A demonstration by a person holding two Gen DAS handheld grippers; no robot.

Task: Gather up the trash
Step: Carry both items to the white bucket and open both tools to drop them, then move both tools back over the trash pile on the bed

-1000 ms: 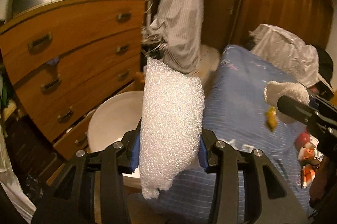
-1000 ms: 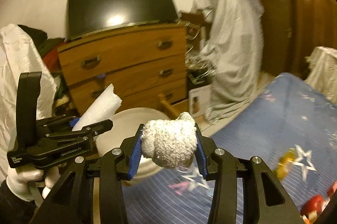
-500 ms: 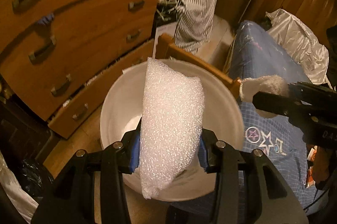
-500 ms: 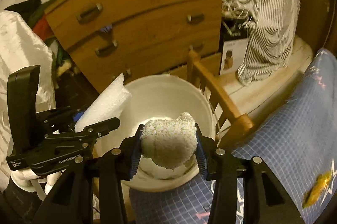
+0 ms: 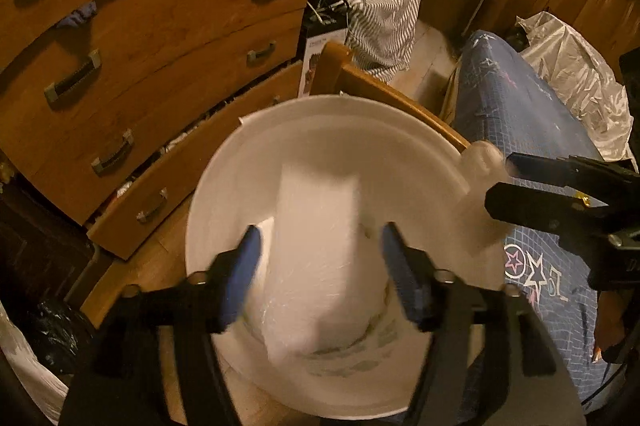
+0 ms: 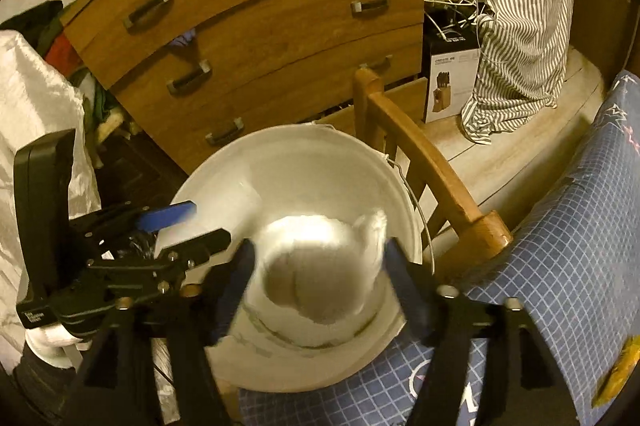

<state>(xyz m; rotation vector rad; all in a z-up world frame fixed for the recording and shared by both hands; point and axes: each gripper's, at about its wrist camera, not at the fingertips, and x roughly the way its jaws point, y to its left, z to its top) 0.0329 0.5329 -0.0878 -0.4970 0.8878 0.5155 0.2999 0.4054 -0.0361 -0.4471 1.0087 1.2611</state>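
Where dresser (image 5: 160, 38) stands: wht bucket (image 5: 224, 186).

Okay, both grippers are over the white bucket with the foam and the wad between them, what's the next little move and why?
Probably let both grippers finish opening, then lift away. The left gripper and right gripper are opening above the white bucket; the foam sheet and white wad look blurred, apparently already dropping in.

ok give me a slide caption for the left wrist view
Left gripper opening over the white bucket, releasing a blurred bubble-wrap piece between its blue pads.
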